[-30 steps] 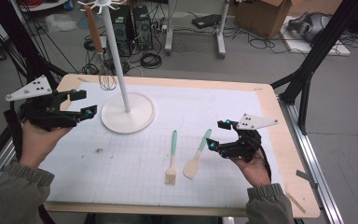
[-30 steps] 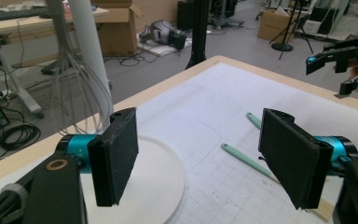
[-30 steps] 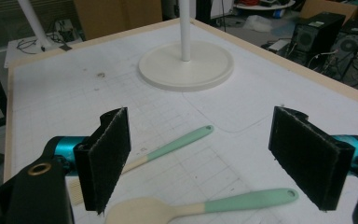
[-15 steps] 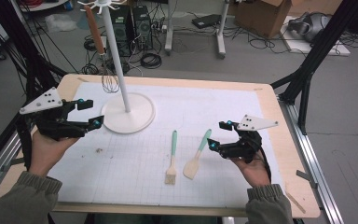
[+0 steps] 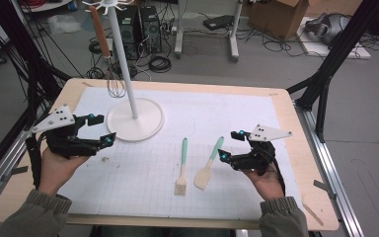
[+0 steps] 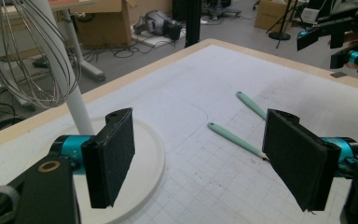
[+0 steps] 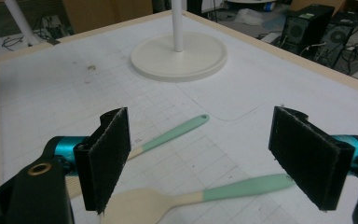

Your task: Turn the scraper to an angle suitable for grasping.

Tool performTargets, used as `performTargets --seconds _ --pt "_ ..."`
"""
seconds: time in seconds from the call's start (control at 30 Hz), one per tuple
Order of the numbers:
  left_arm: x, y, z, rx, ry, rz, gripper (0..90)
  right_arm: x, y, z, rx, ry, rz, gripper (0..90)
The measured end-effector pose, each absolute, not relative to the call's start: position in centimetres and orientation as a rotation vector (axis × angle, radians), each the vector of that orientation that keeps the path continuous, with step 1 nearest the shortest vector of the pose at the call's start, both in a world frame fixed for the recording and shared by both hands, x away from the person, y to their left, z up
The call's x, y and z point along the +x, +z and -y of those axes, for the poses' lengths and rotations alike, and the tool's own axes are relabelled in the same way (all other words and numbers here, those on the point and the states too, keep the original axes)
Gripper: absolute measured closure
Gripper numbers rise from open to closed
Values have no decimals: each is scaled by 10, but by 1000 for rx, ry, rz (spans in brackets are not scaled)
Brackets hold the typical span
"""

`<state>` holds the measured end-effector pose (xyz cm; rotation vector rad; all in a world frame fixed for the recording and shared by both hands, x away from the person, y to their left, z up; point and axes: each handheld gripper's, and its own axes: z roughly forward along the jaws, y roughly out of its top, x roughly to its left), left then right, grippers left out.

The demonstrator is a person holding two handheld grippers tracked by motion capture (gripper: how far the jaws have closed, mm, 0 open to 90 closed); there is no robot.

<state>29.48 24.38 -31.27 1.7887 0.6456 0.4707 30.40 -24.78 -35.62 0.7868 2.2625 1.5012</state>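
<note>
A white stand point(image 5: 135, 120) with a round base holds a wire whisk point(image 5: 114, 84) that hangs from a hook by its brown handle. A mint-handled brush point(image 5: 182, 165) and a mint-handled wooden spatula point(image 5: 208, 165) lie side by side on the white mat. My left gripper point(image 5: 103, 128) hovers just left of the stand's base; its jaws have just been opening and nothing is between them. In the left gripper view the whisk point(image 6: 32, 51) hangs at upper left. My right gripper point(image 5: 229, 145) stands open just right of the spatula point(image 7: 205, 193), apart from it.
The white gridded mat point(image 5: 237, 113) covers most of the wooden table point(image 5: 301, 148). Behind the table stand computer towers, cables and a cardboard box on the floor. Black frame legs rise at both sides.
My left gripper has come down and moved right, closer to the stand's base. The right gripper, brush and spatula have stayed where they were.
</note>
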Motion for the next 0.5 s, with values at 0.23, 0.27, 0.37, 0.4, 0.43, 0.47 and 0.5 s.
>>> performTargets --seconds 0.23,0.27,0.37,0.4,0.43,0.47,0.5 --pt "294 -318 -231 1813 470 -629 247 302 -358 246 788 1497 -2251 196" --pt "294 -320 -229 1815 464 -624 246 302 -359 246 793 1496 -2254 196" --pt "293 -324 -226 1817 460 -618 243 302 -360 246 799 1494 -2254 196" --pt "293 -326 -225 1819 461 -617 243 302 -361 246 799 1495 -2250 196" --pt "292 -328 -224 1821 459 -614 243 302 -361 245 801 1493 -2250 196" --pt "292 -330 -223 1825 460 -611 240 302 -362 245 802 1494 -2251 196" --pt "292 -333 -222 1830 463 -607 238 302 -362 244 803 1494 -2251 196"
